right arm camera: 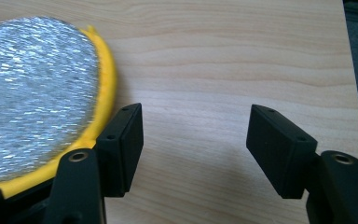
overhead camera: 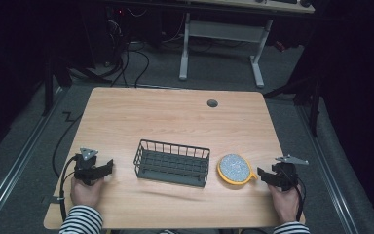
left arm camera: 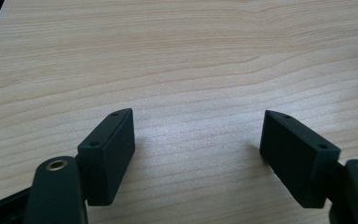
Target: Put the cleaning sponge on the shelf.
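From the high view I see a dark wire basket in the middle of the desk, and a round yellow-rimmed pad just to its right. My left gripper sits left of the basket and my right gripper near the pad.

In the left gripper view, the fingers stand wide apart over bare wood.

In the right gripper view, the fingers are also apart and hold nothing; the pad lies beside the left one.

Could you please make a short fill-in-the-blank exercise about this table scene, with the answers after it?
1. The wire basket holds ____.
2. The round pad has a rim of ____ colour.
3. The pad lies between the basket and the ____ gripper.
4. The jaws of the left gripper stand ____, with bare table between them.

Missing words: nothing; yellow; right; open
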### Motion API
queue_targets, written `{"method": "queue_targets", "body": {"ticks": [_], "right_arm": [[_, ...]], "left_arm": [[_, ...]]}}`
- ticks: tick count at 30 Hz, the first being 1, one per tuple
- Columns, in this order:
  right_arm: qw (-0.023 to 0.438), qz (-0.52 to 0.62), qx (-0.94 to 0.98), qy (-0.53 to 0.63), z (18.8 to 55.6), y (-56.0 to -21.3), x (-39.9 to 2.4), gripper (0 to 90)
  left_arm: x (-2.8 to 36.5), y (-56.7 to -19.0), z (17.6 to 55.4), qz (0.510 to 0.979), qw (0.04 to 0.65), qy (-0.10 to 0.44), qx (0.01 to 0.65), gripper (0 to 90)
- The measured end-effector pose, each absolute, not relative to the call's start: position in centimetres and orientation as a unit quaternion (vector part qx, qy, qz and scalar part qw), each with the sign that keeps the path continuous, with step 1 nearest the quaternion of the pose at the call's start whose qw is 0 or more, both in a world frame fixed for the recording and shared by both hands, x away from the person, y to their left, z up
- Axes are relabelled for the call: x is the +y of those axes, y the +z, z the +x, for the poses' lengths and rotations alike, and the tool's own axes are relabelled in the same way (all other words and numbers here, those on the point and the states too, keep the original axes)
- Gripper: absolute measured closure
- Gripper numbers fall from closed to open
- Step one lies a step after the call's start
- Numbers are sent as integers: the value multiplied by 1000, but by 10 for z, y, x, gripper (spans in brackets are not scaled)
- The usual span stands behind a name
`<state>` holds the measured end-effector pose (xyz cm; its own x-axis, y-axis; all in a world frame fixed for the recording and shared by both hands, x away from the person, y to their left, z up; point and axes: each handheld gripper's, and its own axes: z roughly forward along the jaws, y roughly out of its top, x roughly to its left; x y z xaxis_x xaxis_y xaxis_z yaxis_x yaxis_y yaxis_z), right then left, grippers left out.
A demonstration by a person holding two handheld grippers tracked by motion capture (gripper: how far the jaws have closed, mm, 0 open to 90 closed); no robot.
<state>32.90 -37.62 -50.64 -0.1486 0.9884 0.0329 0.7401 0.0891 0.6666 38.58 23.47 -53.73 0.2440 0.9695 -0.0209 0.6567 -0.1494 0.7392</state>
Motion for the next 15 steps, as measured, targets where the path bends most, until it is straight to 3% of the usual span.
{"method": "queue_targets", "body": {"ticks": [15], "right_arm": [[175,577,742,294,333,-483,-339,390]], "left_arm": [[235,-537,385,721,325,240,563,283]]}}
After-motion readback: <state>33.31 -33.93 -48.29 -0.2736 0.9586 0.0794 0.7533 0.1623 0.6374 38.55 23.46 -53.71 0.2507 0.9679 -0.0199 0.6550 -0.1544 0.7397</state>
